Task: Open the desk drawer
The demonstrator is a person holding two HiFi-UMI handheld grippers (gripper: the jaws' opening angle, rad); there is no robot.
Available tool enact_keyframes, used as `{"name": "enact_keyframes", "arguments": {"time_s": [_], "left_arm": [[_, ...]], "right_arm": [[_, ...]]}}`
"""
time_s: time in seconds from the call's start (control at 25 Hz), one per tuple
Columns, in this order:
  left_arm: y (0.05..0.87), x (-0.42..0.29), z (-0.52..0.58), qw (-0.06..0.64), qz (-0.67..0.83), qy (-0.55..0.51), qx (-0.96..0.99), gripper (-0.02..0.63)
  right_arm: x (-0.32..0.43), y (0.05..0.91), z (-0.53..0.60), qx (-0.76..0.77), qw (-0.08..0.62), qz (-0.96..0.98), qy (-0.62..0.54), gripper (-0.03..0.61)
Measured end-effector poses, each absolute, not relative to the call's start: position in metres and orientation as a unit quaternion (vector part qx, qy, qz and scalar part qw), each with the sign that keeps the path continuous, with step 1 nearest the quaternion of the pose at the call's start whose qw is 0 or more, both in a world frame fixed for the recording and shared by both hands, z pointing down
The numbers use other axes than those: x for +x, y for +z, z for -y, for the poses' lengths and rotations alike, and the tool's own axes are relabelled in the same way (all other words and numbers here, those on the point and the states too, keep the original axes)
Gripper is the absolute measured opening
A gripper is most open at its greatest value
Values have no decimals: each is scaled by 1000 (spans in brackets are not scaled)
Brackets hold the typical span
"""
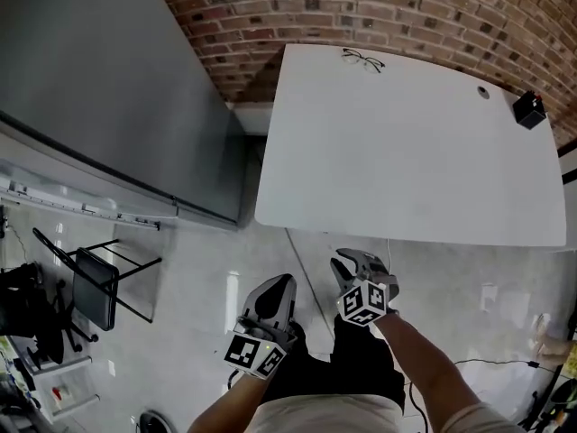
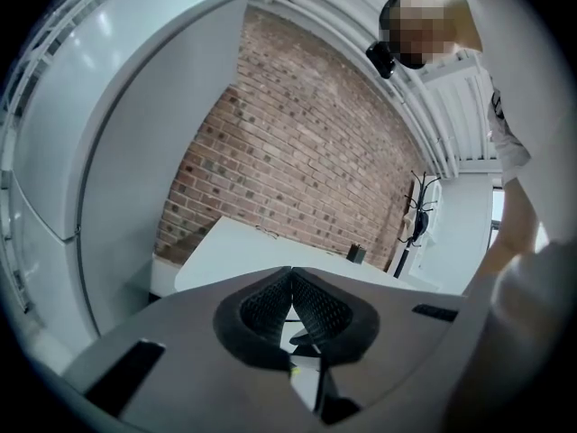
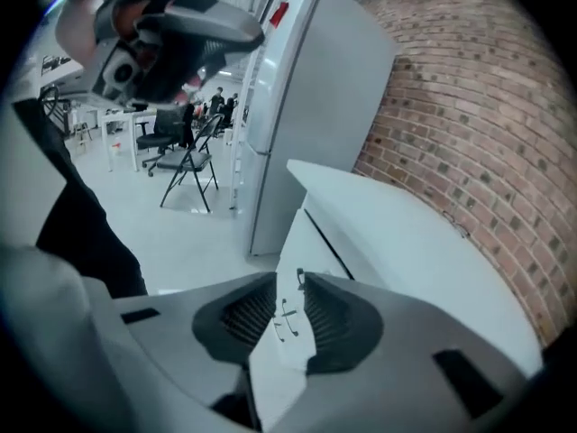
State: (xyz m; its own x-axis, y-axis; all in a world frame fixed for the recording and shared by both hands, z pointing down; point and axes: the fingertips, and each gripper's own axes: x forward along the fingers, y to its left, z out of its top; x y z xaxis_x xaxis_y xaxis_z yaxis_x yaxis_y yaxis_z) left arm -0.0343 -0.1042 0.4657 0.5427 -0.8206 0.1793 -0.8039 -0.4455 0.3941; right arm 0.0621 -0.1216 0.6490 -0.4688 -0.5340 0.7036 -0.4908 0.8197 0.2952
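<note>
Standing before the desk (image 1: 406, 152), a person is holding the left gripper (image 2: 290, 273) closed and empty, the right gripper (image 3: 290, 282) slightly parted around nothing. The desktop is hiding the drawer (image 3: 281, 332) from above; small handles are showing faintly between the right jaws.

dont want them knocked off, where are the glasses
In the head view the glasses lie at the desk's far edge by the brick wall, left of centre, well apart from the black box at the right corner.
</note>
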Motion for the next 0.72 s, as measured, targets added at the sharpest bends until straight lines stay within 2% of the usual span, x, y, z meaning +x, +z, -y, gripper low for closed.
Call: {"name": "enact_keyframes", "arguments": {"time_s": [0.04, 0.28, 0.44, 0.72], "left_arm": [[474, -38, 103, 222, 478, -17, 850, 8], [516, -52, 95, 227, 467, -7, 855, 8], [535, -56, 95, 228, 462, -11, 857, 8], [558, -61, 95, 221, 461, -25, 859, 8]], "right_arm": [[61, 663, 126, 299, 426, 853, -27, 89], [56, 713, 157, 310, 447, 837, -57, 89], [57, 735, 179, 315, 462, 825, -83, 117], [59, 767, 201, 302, 492, 809, -113, 117]]}}
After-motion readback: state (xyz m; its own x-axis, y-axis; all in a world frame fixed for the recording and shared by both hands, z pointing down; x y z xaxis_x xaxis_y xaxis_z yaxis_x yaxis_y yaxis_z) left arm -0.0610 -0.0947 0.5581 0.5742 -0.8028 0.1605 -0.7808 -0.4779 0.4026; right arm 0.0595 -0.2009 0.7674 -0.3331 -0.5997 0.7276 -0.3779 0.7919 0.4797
